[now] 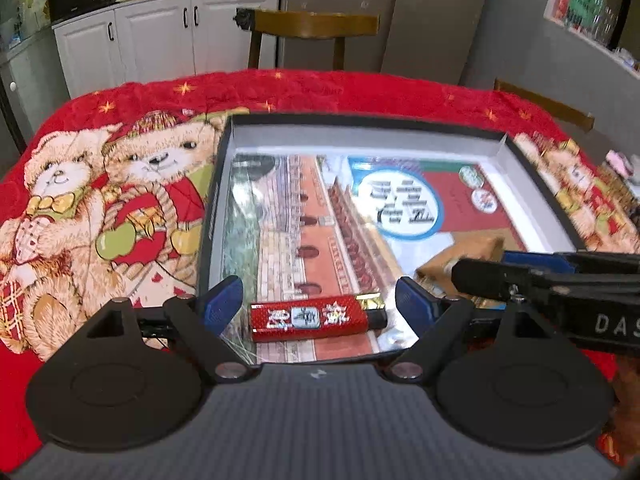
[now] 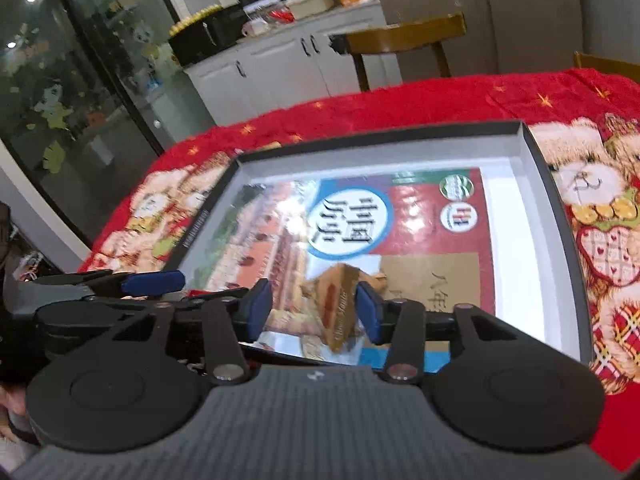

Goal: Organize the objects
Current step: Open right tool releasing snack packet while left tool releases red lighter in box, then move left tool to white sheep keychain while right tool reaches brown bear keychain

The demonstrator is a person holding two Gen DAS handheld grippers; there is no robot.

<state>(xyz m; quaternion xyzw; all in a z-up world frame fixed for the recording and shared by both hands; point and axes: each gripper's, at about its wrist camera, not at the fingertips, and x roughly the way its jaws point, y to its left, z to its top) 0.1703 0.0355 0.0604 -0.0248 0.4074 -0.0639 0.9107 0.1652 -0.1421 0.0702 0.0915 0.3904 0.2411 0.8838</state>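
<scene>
Two released grippers, left gripper [image 1: 320, 304] around a red lighter [image 1: 310, 319], right gripper [image 2: 314, 310] around a snack packet [image 2: 338, 304], crowd the tray [image 1: 360, 122].

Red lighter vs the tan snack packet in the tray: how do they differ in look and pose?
The red lighter is a slim glossy bar with sparkly characters and a black end; the tan packet is a crinkled wedge with a red patch. The lighter lies flat and crosswise between the left gripper and its wide-open fingers, untouched; the packet stands tilted on edge between the right gripper pads, which do not press it. Both sit on the book inside the black tray.
</scene>
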